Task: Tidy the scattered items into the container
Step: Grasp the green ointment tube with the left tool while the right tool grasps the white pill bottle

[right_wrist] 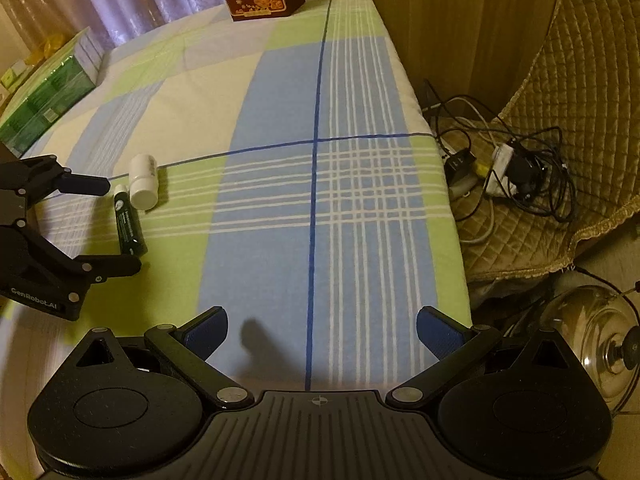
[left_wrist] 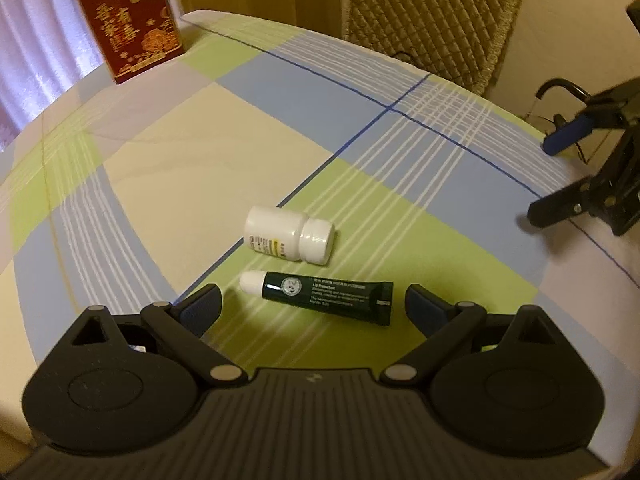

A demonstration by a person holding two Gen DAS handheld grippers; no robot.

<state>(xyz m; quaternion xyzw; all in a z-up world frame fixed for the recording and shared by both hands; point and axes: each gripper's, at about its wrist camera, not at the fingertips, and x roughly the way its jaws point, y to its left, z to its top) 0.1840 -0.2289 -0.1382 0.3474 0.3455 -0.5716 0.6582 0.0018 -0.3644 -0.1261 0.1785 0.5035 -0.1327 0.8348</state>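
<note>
The left gripper [left_wrist: 313,302] has its jaws spread wide and holds nothing. It hangs low over the plaid cloth [left_wrist: 200,140] that covers the bench. The dark green lip balm tube [left_wrist: 326,297] lies on its side just ahead of the gap between the two blue-padded fingers [left_wrist: 202,307], its white cap pointing toward the left finger and its flat crimped end toward the right one. In the right wrist view the tube lies between the two black finger tips of that gripper, and whether either tip touches it cannot be told.

Just beyond the tube lies the white pill bottle [left_wrist: 289,241], also on its side, with its cap toward the right. It is near the tube but apart from it. Both items rest on a green patch of the cloth.

The right gripper [right_wrist: 322,330] is also spread wide and empty. It hovers over a blue part of the cloth near the bench's right edge, well apart from both items, and throws a dark shadow on the cloth below it.

At the far end of the bench stands a red box with gold characters [left_wrist: 128,26]. A stack of green packages [right_wrist: 48,100] sits at the far left edge. Beside the bench, a quilted tan cover [right_wrist: 568,128] carries a tangle of cables and chargers [right_wrist: 508,168], and a glass lid with a knob [right_wrist: 600,344] lies nearer.
</note>
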